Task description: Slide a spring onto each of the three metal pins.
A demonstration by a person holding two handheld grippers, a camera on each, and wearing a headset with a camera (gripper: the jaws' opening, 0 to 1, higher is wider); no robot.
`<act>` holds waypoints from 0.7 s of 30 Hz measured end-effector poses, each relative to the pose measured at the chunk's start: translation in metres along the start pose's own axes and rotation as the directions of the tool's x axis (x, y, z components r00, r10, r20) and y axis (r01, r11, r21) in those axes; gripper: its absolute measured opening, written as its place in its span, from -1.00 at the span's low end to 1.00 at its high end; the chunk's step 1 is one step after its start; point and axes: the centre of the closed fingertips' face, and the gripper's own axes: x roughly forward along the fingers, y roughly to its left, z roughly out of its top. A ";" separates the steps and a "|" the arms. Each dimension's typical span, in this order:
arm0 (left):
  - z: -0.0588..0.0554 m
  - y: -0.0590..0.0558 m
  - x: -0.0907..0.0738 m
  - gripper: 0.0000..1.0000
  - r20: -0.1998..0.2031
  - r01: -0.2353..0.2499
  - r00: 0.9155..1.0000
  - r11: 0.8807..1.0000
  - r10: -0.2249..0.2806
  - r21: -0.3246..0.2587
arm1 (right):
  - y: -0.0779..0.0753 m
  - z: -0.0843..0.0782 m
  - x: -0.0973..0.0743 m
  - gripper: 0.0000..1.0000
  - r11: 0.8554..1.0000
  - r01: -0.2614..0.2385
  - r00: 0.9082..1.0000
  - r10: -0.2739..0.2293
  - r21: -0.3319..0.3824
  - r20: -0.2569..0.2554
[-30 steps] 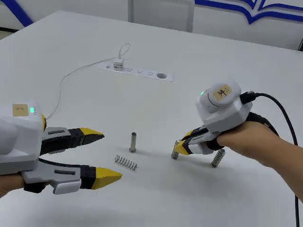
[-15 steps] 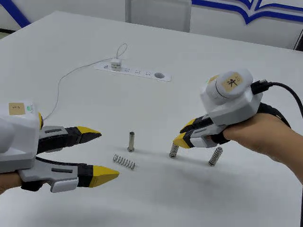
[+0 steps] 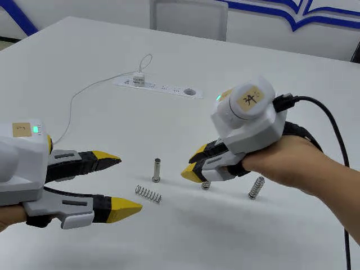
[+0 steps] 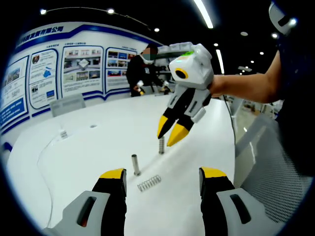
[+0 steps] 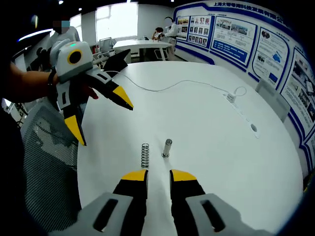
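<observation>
A bare metal pin (image 3: 157,170) stands upright mid-table, and a loose spring (image 3: 148,194) lies flat just in front of it. Two other pins carry springs: one (image 3: 206,184) is partly hidden under my right gripper (image 3: 190,170), the other (image 3: 256,187) stands free to its right. My right gripper hovers above the table with its jaws a narrow gap apart and nothing between them. My left gripper (image 3: 125,184) is wide open and empty, left of the loose spring. The right gripper view looks down on the spring (image 5: 145,155) and the bare pin (image 5: 167,147).
A white power strip (image 3: 163,85) with a plug and a thin white cable (image 3: 84,87) lies farther back on the white table (image 3: 270,90). A grey chair (image 3: 188,17) stands at the far edge. A mesh chair back (image 5: 47,162) is beside the table.
My right gripper has come off the spring-covered pin, risen, and moved left toward the bare pin. The left gripper has stayed where it was, open.
</observation>
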 end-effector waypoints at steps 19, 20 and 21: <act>-0.003 0.000 0.000 0.22 -0.009 0.003 1.000 1.000 -0.003 -0.004 | 0.023 -0.013 0.054 -0.66 0.997 -0.079 0.995 0.079 0.003 -0.056; -0.004 0.000 0.000 0.22 -0.010 0.003 1.000 1.000 -0.003 -0.004 | 0.024 -0.013 0.056 -0.66 0.997 -0.079 0.995 0.079 0.004 -0.057; -0.004 0.000 0.000 0.22 -0.011 0.004 1.000 1.000 -0.004 -0.004 | 0.023 -0.013 0.058 -0.66 0.997 -0.078 0.995 0.078 0.005 -0.058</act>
